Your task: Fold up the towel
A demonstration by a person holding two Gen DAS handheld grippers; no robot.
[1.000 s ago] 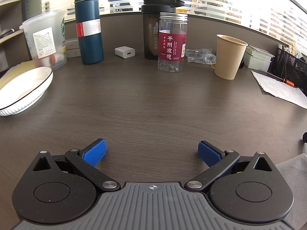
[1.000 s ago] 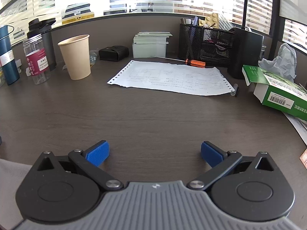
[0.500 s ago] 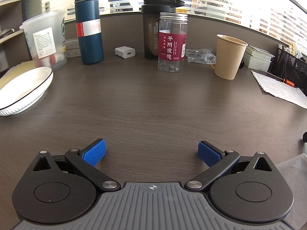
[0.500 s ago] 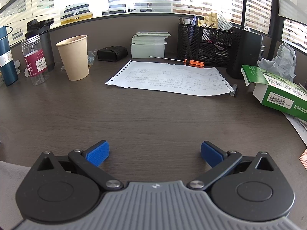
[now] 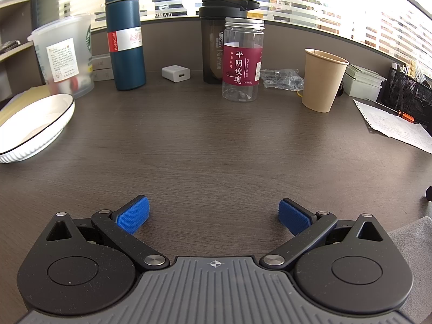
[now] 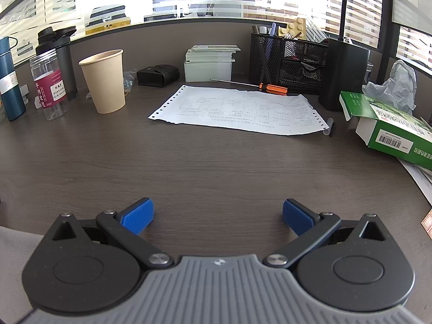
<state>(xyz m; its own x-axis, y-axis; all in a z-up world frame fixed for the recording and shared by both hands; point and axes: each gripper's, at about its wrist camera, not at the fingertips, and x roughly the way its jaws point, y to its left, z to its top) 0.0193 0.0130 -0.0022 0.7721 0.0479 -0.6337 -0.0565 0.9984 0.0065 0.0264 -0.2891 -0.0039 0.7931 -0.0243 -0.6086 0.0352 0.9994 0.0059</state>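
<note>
Behind both spread hand-held grippers [image 5: 213,213] [image 6: 218,214], the clear jar [image 5: 242,60] stands empty.

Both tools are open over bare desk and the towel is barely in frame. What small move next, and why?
Probably bring both tools inward toward the towel. The left tool and right tool are open and hold nothing, and the grey cloth shows only at each view's inner bottom corner, so it seems to lie between them.

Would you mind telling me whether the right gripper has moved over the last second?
Yes, slightly. In the right wrist view the tan paper cup and the white printed sheet have slid a little leftward, so the right gripper has shifted or turned slightly to its right.
</note>
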